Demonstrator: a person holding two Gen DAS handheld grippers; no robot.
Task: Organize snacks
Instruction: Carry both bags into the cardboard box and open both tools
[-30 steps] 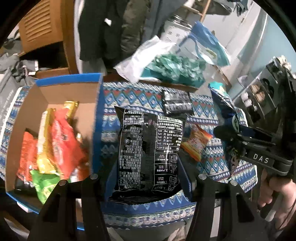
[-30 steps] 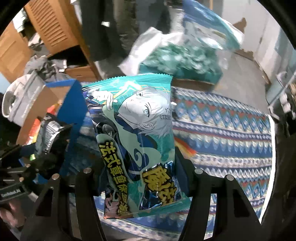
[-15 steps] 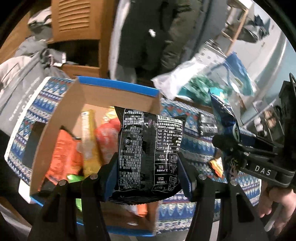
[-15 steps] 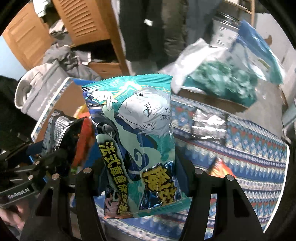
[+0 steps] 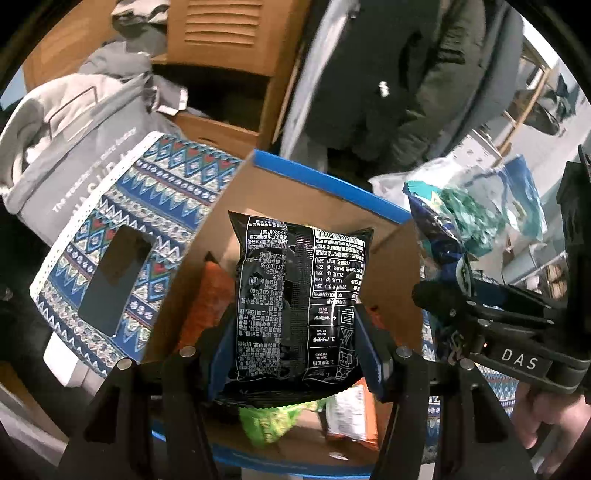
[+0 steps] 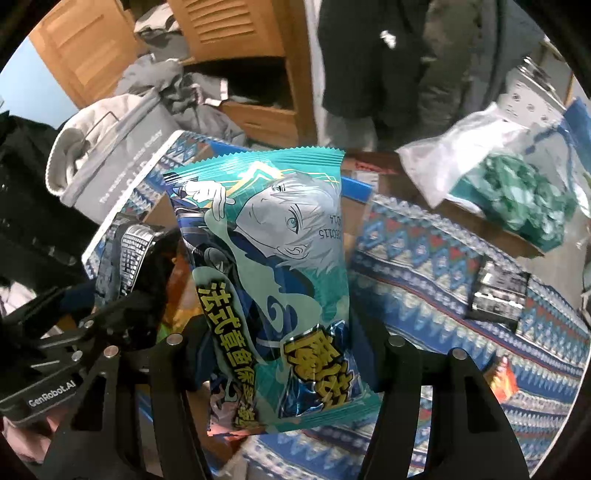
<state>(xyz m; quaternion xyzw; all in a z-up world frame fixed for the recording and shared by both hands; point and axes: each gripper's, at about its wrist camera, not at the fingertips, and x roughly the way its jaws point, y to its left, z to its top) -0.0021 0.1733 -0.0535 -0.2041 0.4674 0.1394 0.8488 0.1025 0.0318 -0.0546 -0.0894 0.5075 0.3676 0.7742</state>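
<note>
My left gripper (image 5: 295, 354) is shut on a black snack bag (image 5: 299, 299) and holds it over the open cardboard box (image 5: 325, 177) with blue rim. Orange and green snack packs (image 5: 273, 421) lie inside the box. My right gripper (image 6: 280, 354) is shut on a teal anime-print snack bag (image 6: 273, 266), held just right of the box; it shows at the right of the left wrist view (image 5: 436, 236). The left gripper with its black bag appears at the left of the right wrist view (image 6: 125, 266).
The table has a blue patterned cloth (image 6: 424, 266). On it lie a dark shiny packet (image 6: 498, 291) and an orange packet (image 6: 504, 380). A clear bag of green items (image 6: 509, 192) sits at the back. A grey bag (image 5: 74, 155) and a wooden cabinet (image 5: 221, 33) stand behind.
Both grippers have swung left with their bags. The black bag has gone from over the cloth to over the box. The teal bag now sits close beside the box.
</note>
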